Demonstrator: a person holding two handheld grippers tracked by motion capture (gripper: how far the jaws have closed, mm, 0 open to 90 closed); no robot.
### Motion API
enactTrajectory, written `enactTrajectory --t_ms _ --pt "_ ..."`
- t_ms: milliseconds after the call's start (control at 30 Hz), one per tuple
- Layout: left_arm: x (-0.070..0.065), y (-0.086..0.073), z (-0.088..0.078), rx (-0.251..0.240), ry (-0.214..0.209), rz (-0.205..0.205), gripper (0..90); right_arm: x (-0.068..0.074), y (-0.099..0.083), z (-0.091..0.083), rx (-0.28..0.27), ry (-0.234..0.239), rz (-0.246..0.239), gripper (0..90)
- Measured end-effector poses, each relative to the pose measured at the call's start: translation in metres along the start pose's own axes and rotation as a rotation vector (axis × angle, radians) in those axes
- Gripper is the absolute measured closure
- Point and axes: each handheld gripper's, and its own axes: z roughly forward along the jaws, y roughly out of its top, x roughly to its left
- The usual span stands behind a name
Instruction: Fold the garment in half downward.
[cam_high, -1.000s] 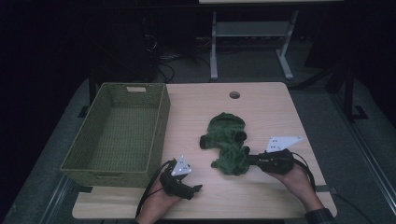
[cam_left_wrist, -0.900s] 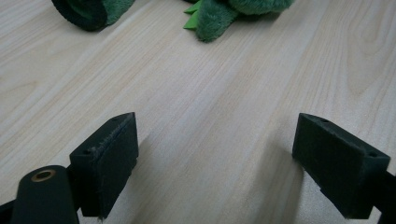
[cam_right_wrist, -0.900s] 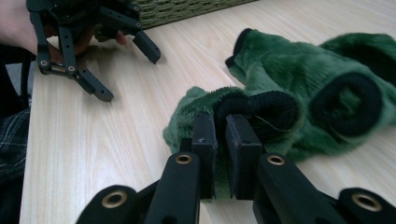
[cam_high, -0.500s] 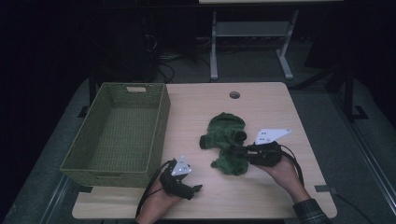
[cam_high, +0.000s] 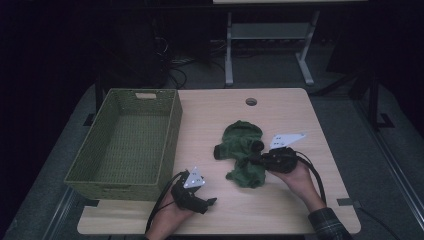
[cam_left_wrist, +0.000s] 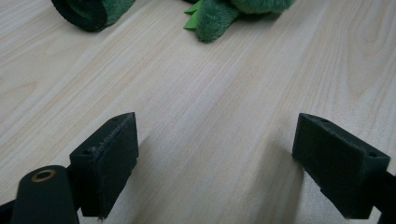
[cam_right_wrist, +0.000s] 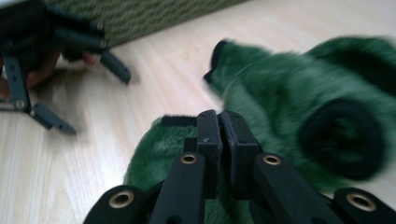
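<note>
i am pressing my right gripper (cam_high: 258, 157) into the green plush toy (cam_high: 241, 150), which is lying on the wooden table (cam_high: 280, 210) right of the woven green basket (cam_high: 125, 142). its jaws have just been closing and are meeting, pads together, over the fur. i cannot tell whether any fur is pinched. my left gripper (cam_high: 207, 202) is resting by the basket's near corner, jaws wide apart over bare wood.

A green plush toy (cam_high: 243, 152) lies crumpled on the wooden table, right of centre. Its fur is shaggy, with darker, near-black round ends on its limbs (cam_right_wrist: 343, 137) and a brighter green felt point (cam_left_wrist: 192, 17) poking out underneath.
</note>
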Motion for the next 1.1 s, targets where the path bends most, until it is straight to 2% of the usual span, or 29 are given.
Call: enactTrajectory --t_ms 233,333,533,933,1000,1100 --pt "-0.001 0.000 0.000 -0.001 -0.003 -0.008 13.6 0.009 -0.012 0.024 0.103 0.043 0.004 86.0" --pt "-0.001 0.000 0.000 0.000 -0.003 -0.007 13.6 0.008 -0.015 0.025 0.122 0.055 0.015 86.5" --pt "-0.001 0.000 0.000 0.000 -0.002 -0.008 13.6 0.012 -0.028 0.020 0.123 0.066 0.033 88.1" --pt "-0.001 0.000 0.000 0.000 -0.004 -0.008 13.6 0.035 -0.037 0.011 0.125 0.103 -0.001 88.0" --pt "-0.001 0.000 0.000 0.000 -0.001 -0.008 13.7 0.037 -0.037 0.010 0.120 0.098 -0.008 86.5" --pt "0.000 0.005 -0.002 0.013 0.011 -0.032 16.8 0.036 -0.033 0.004 0.099 0.085 -0.005 81.3"
